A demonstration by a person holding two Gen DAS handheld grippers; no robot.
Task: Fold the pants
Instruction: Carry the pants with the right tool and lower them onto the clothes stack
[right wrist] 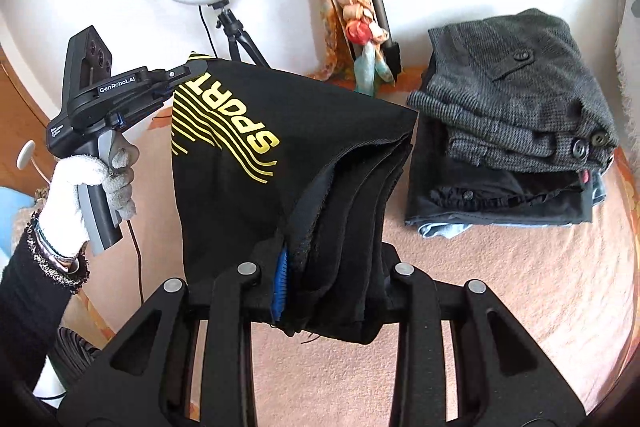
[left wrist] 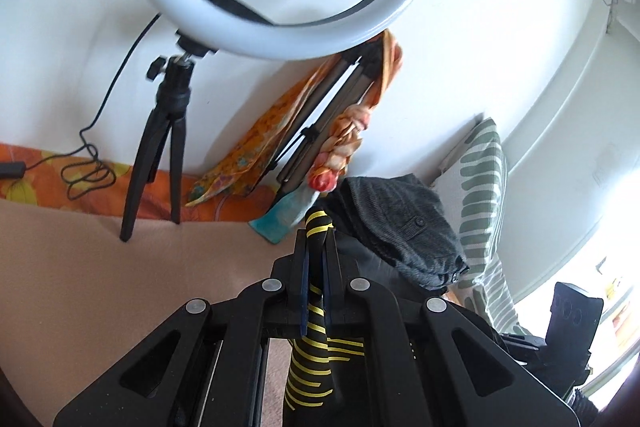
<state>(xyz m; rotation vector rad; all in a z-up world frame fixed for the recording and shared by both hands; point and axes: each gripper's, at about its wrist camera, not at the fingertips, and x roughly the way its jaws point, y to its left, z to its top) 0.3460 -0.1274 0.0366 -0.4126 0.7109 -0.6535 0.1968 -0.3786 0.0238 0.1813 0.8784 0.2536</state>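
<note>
Above the bed (right wrist: 520,287), both grippers held the black pants (right wrist: 248,163): left gripper (right wrist: 188,67) clamped on a corner, right gripper (right wrist: 332,267) gripping bunched layers.

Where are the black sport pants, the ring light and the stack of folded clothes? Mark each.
black sport pants (right wrist: 256,163): right wrist view, on the printed front panel.
ring light (left wrist: 256,23): left wrist view, on its white rim.
stack of folded clothes (right wrist: 516,95): right wrist view, on the grey top garment.

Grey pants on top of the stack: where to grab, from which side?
Take the grey pants at the buttoned waistband edge on the stack's right, coming in level from that side. There the thick folded layers overhang the black pair below, so jaws can close around them.
</note>
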